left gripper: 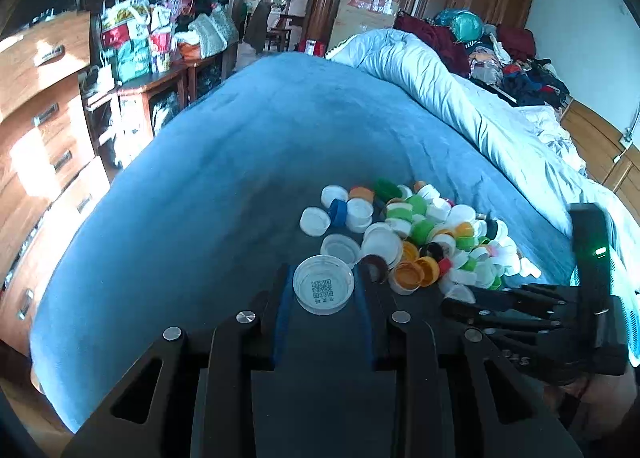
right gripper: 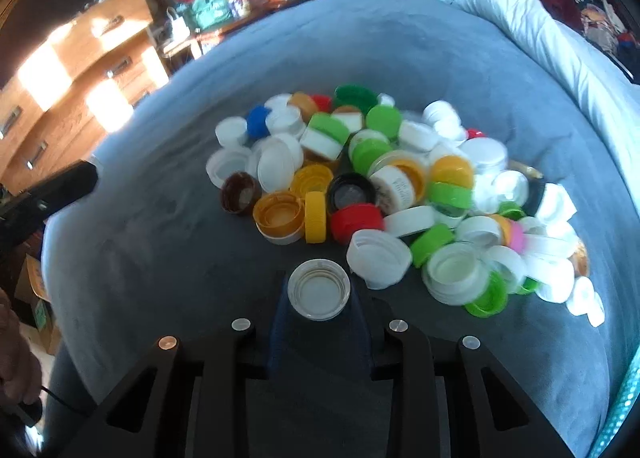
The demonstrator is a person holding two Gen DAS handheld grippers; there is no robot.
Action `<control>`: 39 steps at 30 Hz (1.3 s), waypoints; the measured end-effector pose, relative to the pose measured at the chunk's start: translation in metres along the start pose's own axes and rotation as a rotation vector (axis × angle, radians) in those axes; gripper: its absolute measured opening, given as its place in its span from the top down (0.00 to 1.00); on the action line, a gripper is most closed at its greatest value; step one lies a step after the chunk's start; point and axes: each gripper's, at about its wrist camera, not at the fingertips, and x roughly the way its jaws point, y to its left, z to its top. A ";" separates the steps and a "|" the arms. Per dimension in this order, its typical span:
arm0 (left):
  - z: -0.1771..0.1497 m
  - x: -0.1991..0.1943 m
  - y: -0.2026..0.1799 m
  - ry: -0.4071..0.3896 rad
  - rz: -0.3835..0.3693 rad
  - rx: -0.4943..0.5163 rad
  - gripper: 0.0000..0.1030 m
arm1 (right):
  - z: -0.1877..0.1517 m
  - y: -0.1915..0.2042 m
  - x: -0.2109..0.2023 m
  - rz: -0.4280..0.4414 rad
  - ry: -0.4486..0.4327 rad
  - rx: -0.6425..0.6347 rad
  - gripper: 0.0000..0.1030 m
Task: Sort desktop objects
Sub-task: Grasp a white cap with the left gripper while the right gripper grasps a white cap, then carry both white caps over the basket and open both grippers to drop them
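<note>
White plastic lids sit between both sets of jaws. The left gripper [left gripper: 323, 290] grasps a wide white cap [left gripper: 323, 290], open side up, with a QR code printed inside; the small characters beside it are unreadable. The right gripper [right gripper: 319, 294] clasps a ribbed white cap [right gripper: 319, 294], hollow up. Ahead of both jaws, the heap of coloured caps [right gripper: 380, 186] lies on the blue bedspread [left gripper: 224, 162]. Both grippers point forward, low over the bed.

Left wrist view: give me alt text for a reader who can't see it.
The left gripper grips a white cap with a QR code inside, above a blue blanket. A heap of mixed-colour bottle caps lies just beyond, with the right gripper alongside.
</note>
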 end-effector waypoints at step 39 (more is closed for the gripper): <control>0.059 -0.059 -0.279 -0.116 -0.302 0.335 0.76 | -0.090 -0.167 -0.311 -0.409 -0.506 0.262 0.68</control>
